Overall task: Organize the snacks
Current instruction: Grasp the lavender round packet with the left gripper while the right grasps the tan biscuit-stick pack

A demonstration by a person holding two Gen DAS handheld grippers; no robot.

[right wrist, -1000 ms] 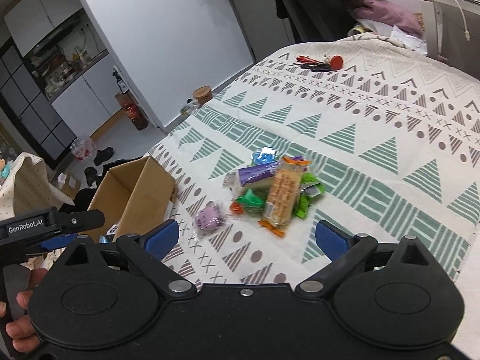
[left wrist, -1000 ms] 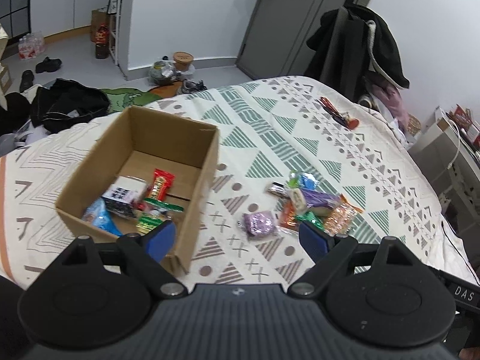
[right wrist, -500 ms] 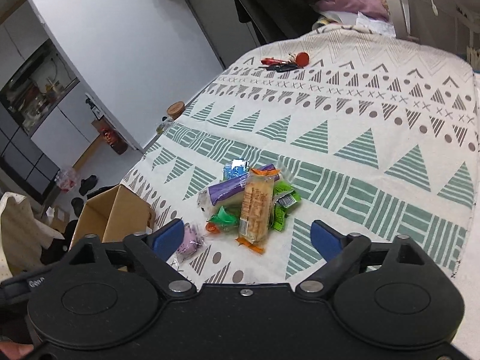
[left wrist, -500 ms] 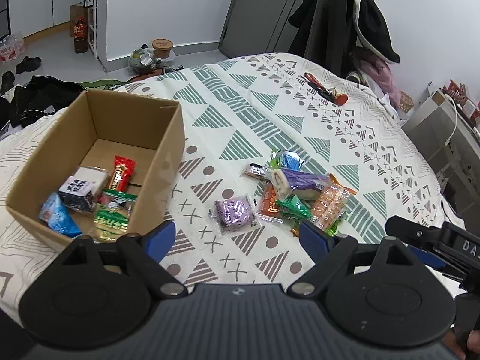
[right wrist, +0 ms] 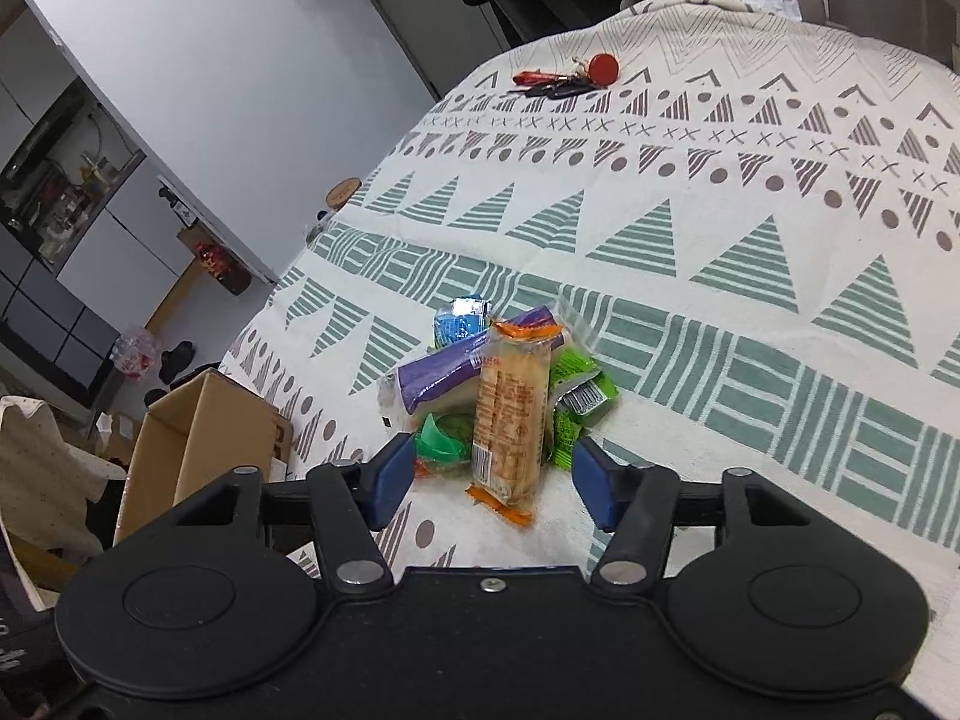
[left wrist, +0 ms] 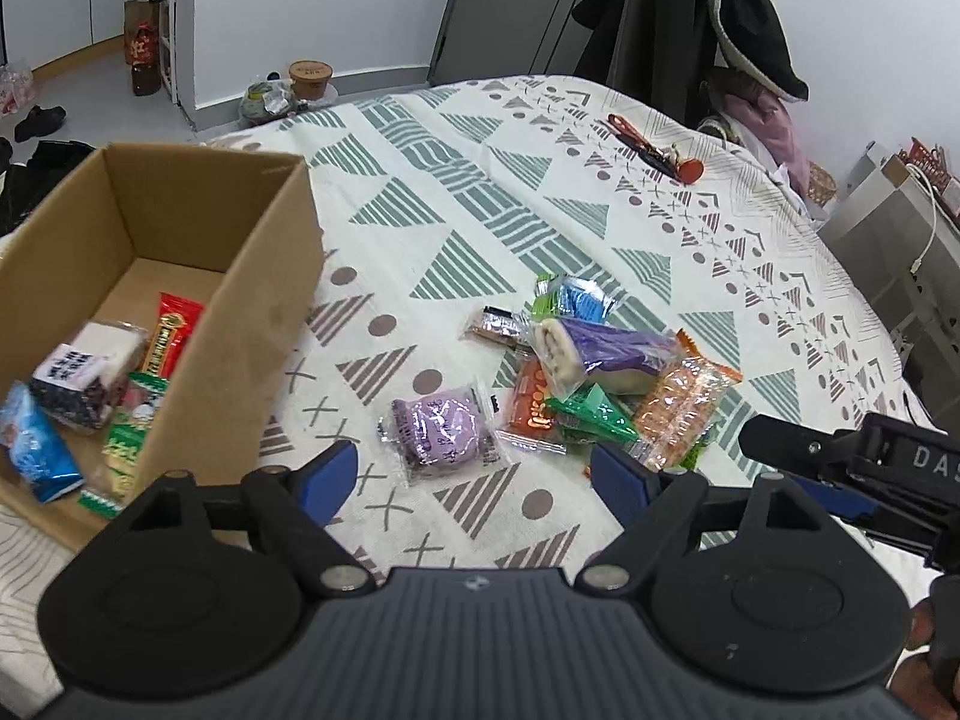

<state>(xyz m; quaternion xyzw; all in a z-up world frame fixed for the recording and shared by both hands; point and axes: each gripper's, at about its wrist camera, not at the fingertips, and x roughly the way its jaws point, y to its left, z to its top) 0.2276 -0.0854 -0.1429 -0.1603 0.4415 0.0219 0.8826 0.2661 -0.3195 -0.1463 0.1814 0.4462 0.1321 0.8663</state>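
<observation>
The right gripper (right wrist: 492, 483) is hovering low over the bed (right wrist: 750, 324), its fingers (right wrist: 591, 483) spread wide and holding nothing, with the orange cracker pack (right wrist: 510, 414) lying lengthwise just ahead, between them. That pack is looking light and crinkly, and its contents are probably brittle, so a gentle pinch across the narrow middle seems wiser than pulling on the crimped orange ends. Its printing is too small to read.

The left gripper (left wrist: 474, 474) is also standing wide open and empty, near the purple round snack (left wrist: 441, 423), which is lying a little apart from the pile. It is probably soft and squashy inside a slick clear wrapper; taking it across the body should be holding better than the loose seam.

Beyond, the purple roll cake (left wrist: 606, 354) is resting on top of the heap and is likely to dent easily. An orange packet (left wrist: 531, 405) beneath it is showing lettering, not legibly.

To the left, the cardboard box (left wrist: 264, 294) is already holding several snacks. The right gripper's body, seen from the left wrist, is showing "DAS".

Far back, a bunch of keys (right wrist: 561, 81) is lying on the bed.
</observation>
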